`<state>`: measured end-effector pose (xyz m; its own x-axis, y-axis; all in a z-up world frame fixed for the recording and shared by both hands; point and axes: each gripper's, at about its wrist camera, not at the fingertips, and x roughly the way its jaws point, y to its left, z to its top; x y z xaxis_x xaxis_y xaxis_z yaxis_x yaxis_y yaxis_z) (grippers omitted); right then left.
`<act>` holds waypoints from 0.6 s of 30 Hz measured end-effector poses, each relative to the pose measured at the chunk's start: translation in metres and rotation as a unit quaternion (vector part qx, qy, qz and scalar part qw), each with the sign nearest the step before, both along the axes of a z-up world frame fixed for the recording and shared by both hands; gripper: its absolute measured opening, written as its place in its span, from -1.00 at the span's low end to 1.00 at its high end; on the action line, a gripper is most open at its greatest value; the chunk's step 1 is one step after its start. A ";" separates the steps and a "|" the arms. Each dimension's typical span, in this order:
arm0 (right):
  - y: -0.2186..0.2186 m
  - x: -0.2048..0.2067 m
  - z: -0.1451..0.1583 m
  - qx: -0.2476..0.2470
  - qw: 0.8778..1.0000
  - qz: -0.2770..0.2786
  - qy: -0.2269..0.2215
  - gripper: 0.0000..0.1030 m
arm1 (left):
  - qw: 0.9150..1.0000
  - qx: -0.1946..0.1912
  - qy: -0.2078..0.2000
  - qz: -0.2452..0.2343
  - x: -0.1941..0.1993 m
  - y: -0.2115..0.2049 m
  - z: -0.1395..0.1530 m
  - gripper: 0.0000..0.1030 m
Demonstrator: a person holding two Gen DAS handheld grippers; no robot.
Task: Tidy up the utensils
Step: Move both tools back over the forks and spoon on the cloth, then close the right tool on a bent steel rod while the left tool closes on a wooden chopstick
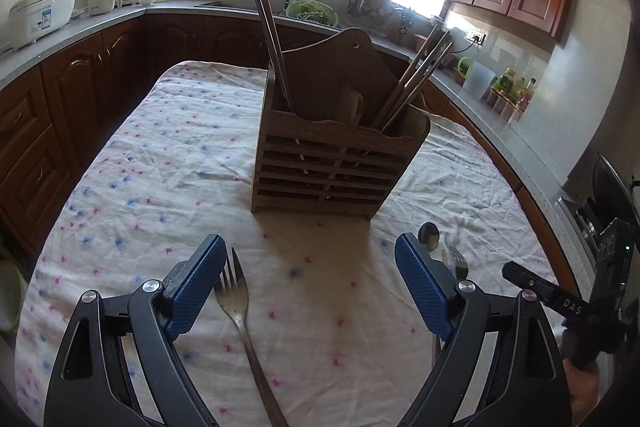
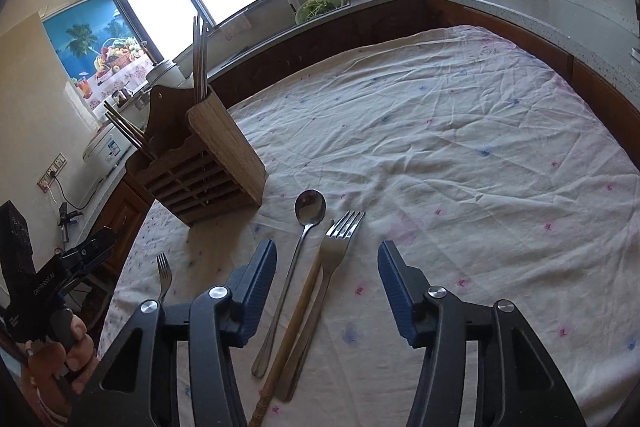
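Left hand-held gripper (image 1: pixel 308 267): jaws spread wide, nothing between the pads, poised above the tabletop (image 1: pixel 132 163), which is covered by a wrinkled white cloth with small blue and pink marks. A metal fork (image 1: pixel 238 307) lies flat on the cloth just inside the left blue finger (image 1: pixel 196 283), tines pointing toward the wooden utensil holder (image 1: pixel 332 163); whether finger and fork touch cannot be determined.

Right hand-held gripper (image 2: pixel 327 275): jaws likewise wide apart, gripping nothing. Between its fingers, flat on the cloth, lie three items side by side — a metal spoon (image 2: pixel 294 267) with its bowl toward the holder, a wooden chopstick (image 2: pixel 292 331), and a second fork (image 2: pixel 320 291) with tines pointing away from the camera. The chopstick rests against the fork's handle; the spoon lies just beside them, slightly apart at the bowl end.

The utensil holder stands upright near the middle of the tabletop, slatted front facing the left wrist camera. Dark chopsticks (image 1: pixel 268 35) rise from its left compartment; another bundle (image 1: pixel 416 83) leans outward from the right compartment. A pale wooden piece shows in the centre section, type unclear.

From the right wrist view, the holder (image 2: pixel 208 171) sits ahead and to the left, near the spoon's bowl but not touching it. The first fork (image 2: pixel 163 275) appears left of the gripper, with the left device held in a hand (image 2: pixel 76 351) at the frame edge.
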<state>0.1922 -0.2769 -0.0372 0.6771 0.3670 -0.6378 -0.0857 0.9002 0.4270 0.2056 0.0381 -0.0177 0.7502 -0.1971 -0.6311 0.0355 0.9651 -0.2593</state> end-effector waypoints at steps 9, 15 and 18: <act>0.012 0.025 -0.031 0.003 0.999 0.015 0.041 -0.14 | 1.000 0.000 0.021 -0.023 0.011 -0.014 -0.013 0.72; 0.014 0.038 -0.042 0.018 0.998 0.018 0.056 -0.35 | 0.999 -0.002 0.036 -0.037 0.017 -0.024 -0.020 0.72; 0.012 0.042 -0.045 0.022 0.998 0.017 0.056 -0.64 | 0.998 -0.002 0.042 -0.049 0.020 -0.033 -0.023 0.72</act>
<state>0.2343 -0.2653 -0.0818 0.5887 0.4173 -0.6923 -0.0648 0.8780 0.4742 0.2255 0.0051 -0.0403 0.6713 -0.2693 -0.6905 0.1075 0.9572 -0.2687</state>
